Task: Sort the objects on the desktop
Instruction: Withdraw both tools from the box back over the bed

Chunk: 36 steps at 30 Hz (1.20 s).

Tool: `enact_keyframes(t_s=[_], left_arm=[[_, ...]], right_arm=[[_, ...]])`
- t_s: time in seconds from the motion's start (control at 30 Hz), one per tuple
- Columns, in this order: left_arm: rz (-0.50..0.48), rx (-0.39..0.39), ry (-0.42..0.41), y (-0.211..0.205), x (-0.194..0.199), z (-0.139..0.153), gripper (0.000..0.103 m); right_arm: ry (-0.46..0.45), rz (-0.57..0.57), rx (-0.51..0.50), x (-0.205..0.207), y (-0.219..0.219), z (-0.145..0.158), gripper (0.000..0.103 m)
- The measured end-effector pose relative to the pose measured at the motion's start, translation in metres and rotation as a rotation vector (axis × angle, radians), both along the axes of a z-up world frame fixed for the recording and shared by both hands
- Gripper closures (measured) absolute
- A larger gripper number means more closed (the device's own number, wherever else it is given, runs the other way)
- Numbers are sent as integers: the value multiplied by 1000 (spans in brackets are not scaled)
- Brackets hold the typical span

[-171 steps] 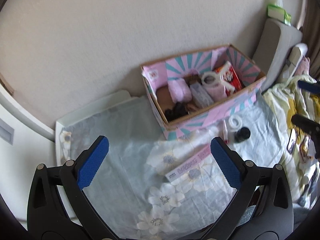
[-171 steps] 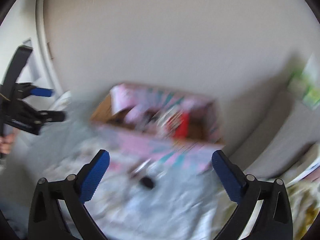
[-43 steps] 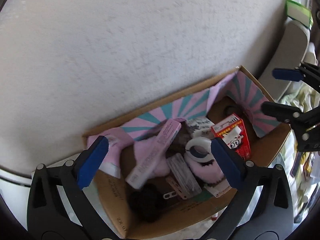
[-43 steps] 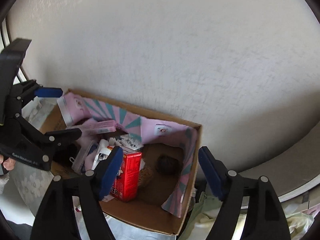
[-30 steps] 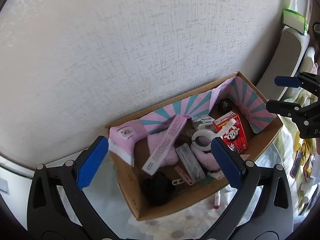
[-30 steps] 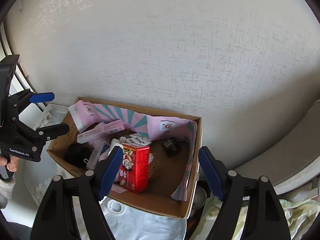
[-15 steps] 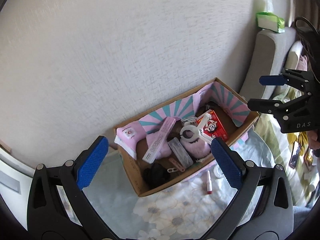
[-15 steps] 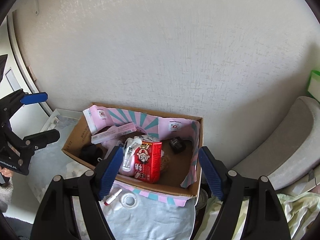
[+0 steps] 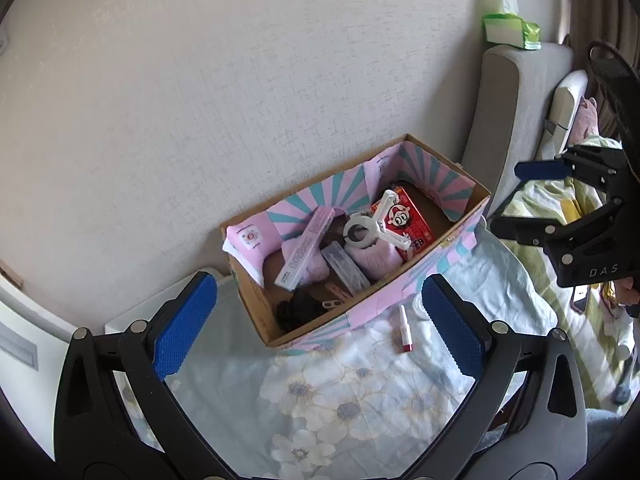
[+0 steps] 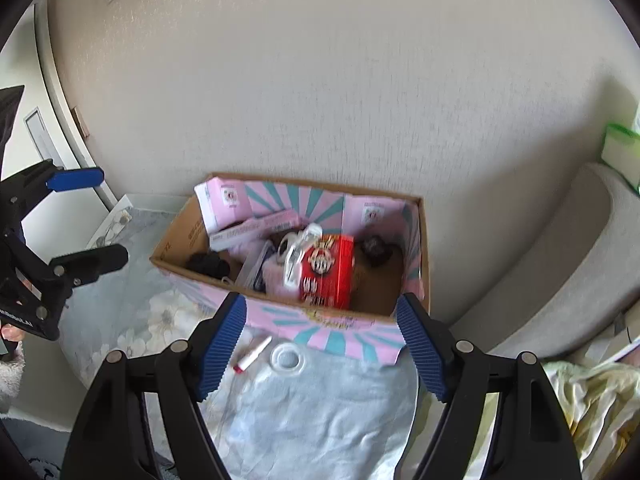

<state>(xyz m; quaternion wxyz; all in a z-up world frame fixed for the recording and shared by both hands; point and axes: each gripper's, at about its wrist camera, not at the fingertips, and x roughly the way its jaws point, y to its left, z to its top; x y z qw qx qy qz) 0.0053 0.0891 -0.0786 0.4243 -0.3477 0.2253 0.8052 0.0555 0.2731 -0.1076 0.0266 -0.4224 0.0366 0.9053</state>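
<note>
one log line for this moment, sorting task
left gripper: open, empty | right gripper: open, empty | cardboard box: filled | outside box: white red-capped tube, clear tape ring

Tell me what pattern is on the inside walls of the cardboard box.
Pink and teal sunburst stripes line the cardboard box; the left wrist view shows them best.

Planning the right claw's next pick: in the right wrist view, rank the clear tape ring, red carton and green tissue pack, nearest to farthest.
1. Clear tape ring, on the cloth just ahead of the right claw.
2. Red carton, inside the box.
3. Green tissue pack, far right, up on the cushion.
</note>
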Motion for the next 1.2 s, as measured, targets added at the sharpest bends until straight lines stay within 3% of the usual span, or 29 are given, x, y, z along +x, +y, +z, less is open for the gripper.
enact_keyframes(t_s=[0.43, 0.77, 0.97, 1.2], left_arm=[[-32, 39, -48, -23, 18, -12, 1], [-14, -12, -178, 4, 40, -90, 1], [54, -48, -196, 30, 41, -148, 1], [143, -38, -216, 31, 28, -178, 3]], right_arm=[[-60, -24, -7, 23, -1, -24, 29], [-141, 45, -5, 16, -6, -71, 29], [-174, 59, -25, 3, -5, -112, 29], [-188, 96, -21, -12, -6, -143, 29]])
